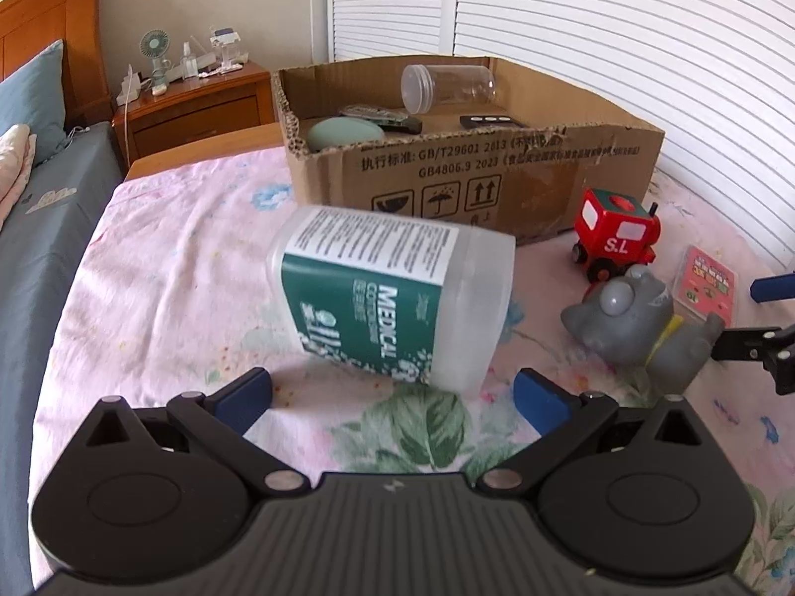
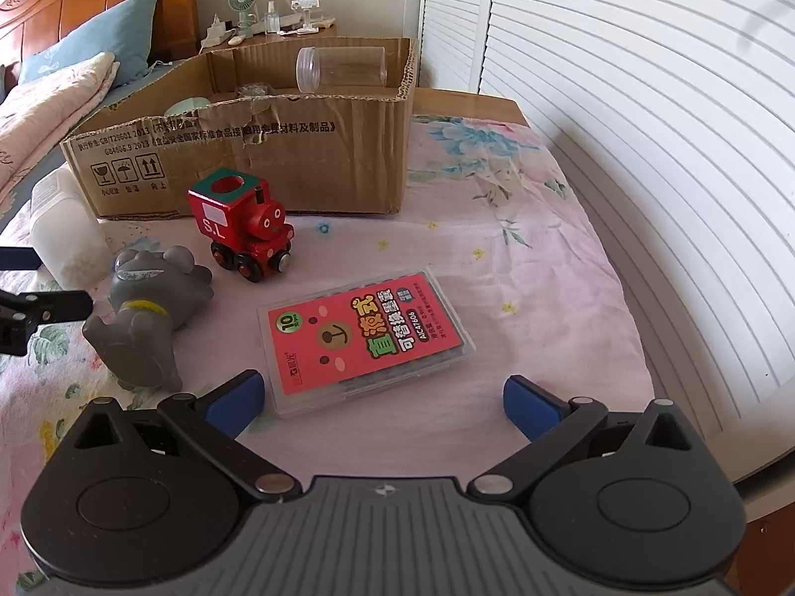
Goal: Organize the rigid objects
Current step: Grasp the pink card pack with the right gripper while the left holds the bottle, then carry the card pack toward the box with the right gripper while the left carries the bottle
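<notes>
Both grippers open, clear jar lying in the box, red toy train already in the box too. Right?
Not the train. The red toy train stands on the bedspread in front of the cardboard box, as the right wrist view shows. The clear jar does lie inside, and the left gripper and right gripper are open.

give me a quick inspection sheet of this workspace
surface: floral sheet over a table
job's things: box holds clear jar, green lid, remotes; outside lie bottle, train, grey toy, pink case
clutter: nothing seen
grippers: left claw open before the bottle; right claw open around the case
cables: white one at nightstand
surroundings: bed, shutters
</notes>
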